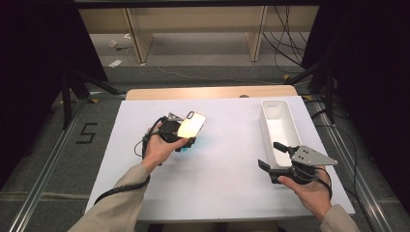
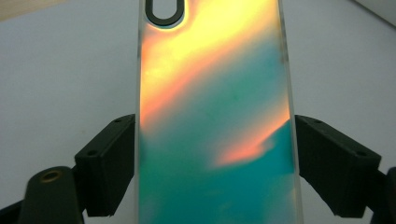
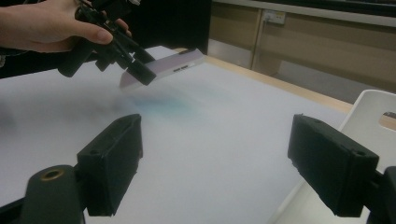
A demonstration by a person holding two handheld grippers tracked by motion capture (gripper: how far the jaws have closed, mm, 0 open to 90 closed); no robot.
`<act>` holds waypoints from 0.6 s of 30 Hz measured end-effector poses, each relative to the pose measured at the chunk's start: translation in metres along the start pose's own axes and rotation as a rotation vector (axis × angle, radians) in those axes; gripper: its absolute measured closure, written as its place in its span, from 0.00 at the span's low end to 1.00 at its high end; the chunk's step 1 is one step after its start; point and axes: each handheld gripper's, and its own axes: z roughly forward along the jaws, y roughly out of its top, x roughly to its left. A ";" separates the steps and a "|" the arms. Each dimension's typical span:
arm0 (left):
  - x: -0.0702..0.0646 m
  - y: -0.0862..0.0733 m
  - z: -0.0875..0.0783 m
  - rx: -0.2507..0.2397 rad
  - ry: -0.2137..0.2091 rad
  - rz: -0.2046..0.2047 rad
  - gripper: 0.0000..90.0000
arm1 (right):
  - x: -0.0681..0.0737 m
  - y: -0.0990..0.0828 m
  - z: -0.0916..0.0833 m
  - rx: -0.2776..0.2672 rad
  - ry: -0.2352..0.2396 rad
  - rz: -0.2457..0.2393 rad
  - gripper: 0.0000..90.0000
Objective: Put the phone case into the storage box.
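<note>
The left gripper view shows the phone case's iridescent teal-and-orange back and camera cutout; the right gripper view shows its thin edge, lifted above the white counter. The left gripper's jaws clamp its long sides; its long axis points away, toward the far right. The right gripper stands open, empty, beside the white oblong tray.

The phone case is held above the table left of its middle, between the fingers of the left gripper; the tray lies lengthwise along the right edge; the right gripper sits at the tray's near end, its fingers astride that end.
</note>
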 end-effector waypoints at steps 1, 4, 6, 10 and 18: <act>0.000 -0.001 -0.001 -0.004 -0.001 -0.002 0.19 | 0.000 0.000 0.000 0.000 -0.001 0.000 0.21; 0.000 -0.002 -0.003 -0.011 -0.004 -0.006 0.19 | 0.000 0.000 0.000 0.000 -0.002 0.002 0.21; 0.000 -0.003 -0.004 -0.015 -0.004 -0.005 0.19 | 0.000 0.000 0.000 0.002 -0.005 0.002 0.21; -0.002 -0.004 -0.008 -0.024 -0.009 -0.002 0.19 | 0.000 0.001 0.001 0.001 -0.007 0.003 0.20; -0.005 -0.005 -0.012 -0.042 -0.017 0.006 0.19 | -0.001 0.002 0.002 -0.006 -0.011 0.016 0.20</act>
